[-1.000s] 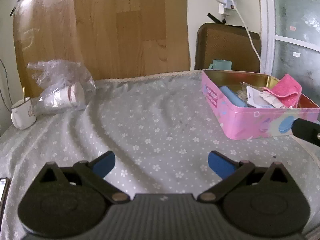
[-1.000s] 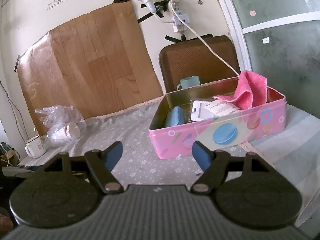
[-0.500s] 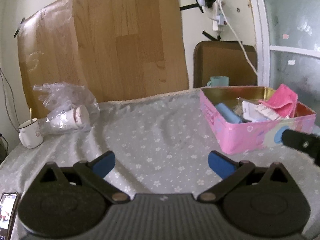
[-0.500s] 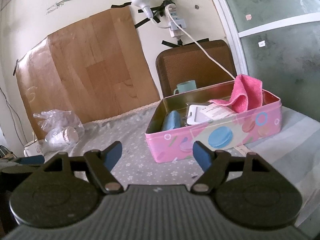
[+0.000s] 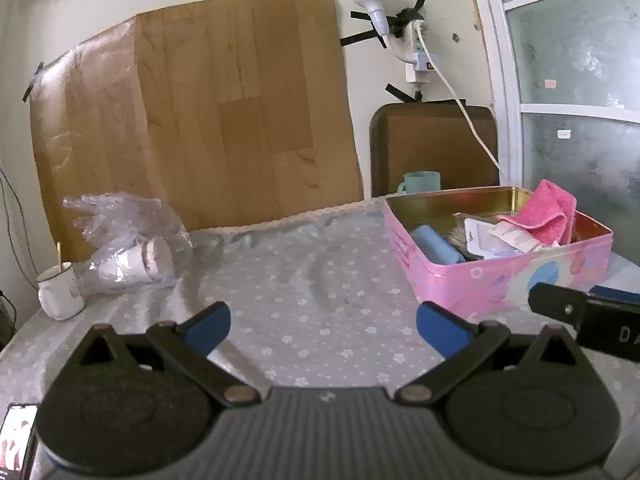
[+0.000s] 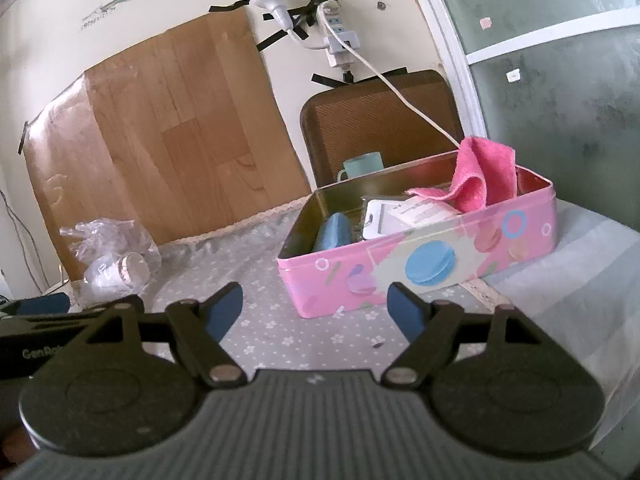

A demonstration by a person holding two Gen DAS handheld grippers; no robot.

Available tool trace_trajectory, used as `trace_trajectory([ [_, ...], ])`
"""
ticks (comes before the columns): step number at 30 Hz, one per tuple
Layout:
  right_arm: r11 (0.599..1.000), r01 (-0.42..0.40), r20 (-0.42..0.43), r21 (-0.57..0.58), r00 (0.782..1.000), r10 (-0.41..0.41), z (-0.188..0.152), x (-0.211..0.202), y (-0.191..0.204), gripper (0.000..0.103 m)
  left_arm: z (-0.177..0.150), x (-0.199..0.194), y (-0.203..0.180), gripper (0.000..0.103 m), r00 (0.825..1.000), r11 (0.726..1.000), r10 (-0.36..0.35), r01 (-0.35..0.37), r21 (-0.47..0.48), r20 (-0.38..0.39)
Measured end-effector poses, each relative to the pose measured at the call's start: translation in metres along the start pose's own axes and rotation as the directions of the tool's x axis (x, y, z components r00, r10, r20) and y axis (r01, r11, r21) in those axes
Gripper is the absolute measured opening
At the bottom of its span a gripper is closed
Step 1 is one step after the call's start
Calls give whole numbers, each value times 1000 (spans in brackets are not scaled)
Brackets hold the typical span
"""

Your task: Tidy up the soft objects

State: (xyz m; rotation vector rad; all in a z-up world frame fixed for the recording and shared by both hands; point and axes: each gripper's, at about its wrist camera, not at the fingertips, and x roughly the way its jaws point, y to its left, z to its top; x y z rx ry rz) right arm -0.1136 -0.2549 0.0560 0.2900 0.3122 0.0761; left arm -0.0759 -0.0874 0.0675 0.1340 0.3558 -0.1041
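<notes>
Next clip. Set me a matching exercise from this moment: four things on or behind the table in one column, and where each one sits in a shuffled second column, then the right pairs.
Things:
1. pink cloth
2. blue roll
3. paper cups
4. teal mug

Places:
A. inside a clear plastic bag, lying on their sides
B. behind the pink tin, in front of the brown chair
C. draped over the tin's far right corner
D. on the floor of the tin, at its left end

Pairs: 1-C, 2-D, 3-A, 4-B

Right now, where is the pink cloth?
The pink cloth is draped over the far right corner of the pink tin in both wrist views, above the white packets.
</notes>
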Motion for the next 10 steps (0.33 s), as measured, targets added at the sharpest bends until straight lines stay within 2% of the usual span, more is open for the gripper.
trace_trajectory([
  [10,1000,2,-20,-3,1000,-2,-3,4,-1,84,-7,6,1,103,996,996,-87,87,-17,-26],
])
